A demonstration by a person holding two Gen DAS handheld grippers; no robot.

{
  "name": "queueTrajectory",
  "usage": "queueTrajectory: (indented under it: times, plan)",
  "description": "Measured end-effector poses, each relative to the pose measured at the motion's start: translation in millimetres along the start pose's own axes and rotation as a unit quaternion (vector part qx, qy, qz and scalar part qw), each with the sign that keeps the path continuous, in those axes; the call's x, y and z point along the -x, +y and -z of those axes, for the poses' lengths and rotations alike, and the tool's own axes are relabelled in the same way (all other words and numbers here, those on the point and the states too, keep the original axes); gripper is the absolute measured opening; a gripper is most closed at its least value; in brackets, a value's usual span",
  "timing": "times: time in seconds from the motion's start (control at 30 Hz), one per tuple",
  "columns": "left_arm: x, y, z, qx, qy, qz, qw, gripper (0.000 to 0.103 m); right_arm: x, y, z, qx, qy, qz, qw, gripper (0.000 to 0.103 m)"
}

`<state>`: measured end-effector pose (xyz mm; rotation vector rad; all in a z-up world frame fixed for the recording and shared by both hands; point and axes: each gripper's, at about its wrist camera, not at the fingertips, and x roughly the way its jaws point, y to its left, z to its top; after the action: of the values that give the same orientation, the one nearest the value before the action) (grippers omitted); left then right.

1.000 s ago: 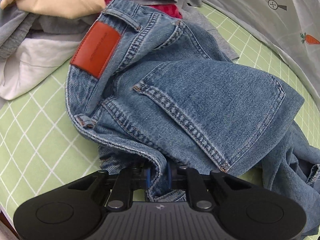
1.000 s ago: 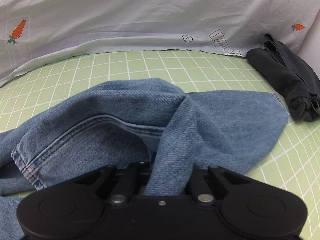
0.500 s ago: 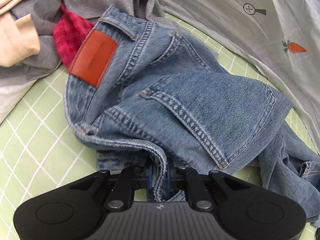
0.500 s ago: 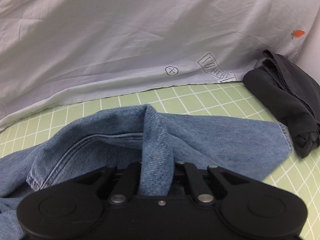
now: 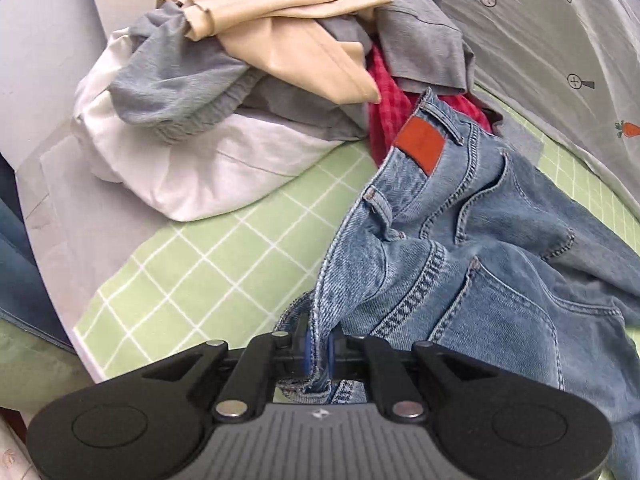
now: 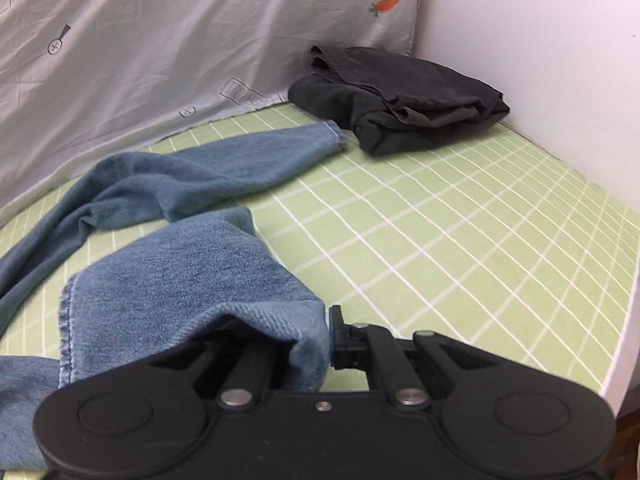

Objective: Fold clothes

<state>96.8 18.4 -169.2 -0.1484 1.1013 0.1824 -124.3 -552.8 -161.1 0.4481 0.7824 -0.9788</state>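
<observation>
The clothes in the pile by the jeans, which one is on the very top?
The beige garment is on top. It drapes over the grey clothes, with the red checked cloth and the white one underneath.

In the left wrist view the jeans (image 5: 500, 280) run off the right and bottom edges, their legs unseen. The red garment (image 5: 384, 92) in the far pile lies mostly buried under tan and grey clothes. A strip of denim at the left edge (image 5: 16, 264) is cut off, its nature unclear. In the right wrist view denim drapes over the left jaw of the right gripper (image 6: 326, 340), hiding it. Print on the white sheet (image 6: 244, 94) is too blurred to read.
</observation>
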Motion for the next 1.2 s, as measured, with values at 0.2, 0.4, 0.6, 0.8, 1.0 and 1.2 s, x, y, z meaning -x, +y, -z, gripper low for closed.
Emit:
queueTrajectory:
  times: [0.2, 0.4, 0.6, 0.8, 1.0, 1.2]
  plan:
    - [0.2, 31.4, 7.3, 0.004, 0.003, -0.044, 0.999, 0.009, 9.2, -13.0, 37.3, 0.044, 0.038, 0.0, 0.998, 0.006]
    - [17.2, 0.7, 16.3, -0.061, -0.017, -0.06, 0.9962, 0.023, 27.1, 18.8, 52.9, 0.145, 0.016, 0.012, 0.989, 0.035]
    - [33.3, -25.6, 38.3, -0.085, -0.032, -0.023, 0.9956, 0.048, 47.3, 60.2, 71.0, 0.284, -0.031, -0.008, 0.958, 0.058]
    - [41.2, -50.3, 65.1, -0.148, -0.043, -0.025, 0.9877, 0.054, 53.9, 81.2, 97.2, 0.396, -0.048, -0.015, 0.917, 0.071]
    - [50.4, -53.5, 75.4, -0.166, -0.061, -0.043, 0.9833, 0.056, 49.1, 63.9, 82.7, 0.354, -0.046, -0.012, 0.934, 0.011]
    - [62.4, -37.6, 63.1, -0.109, -0.083, -0.061, 0.9888, 0.057, 50.9, 29.8, 25.0, 0.202, -0.052, -0.035, 0.977, 0.006]
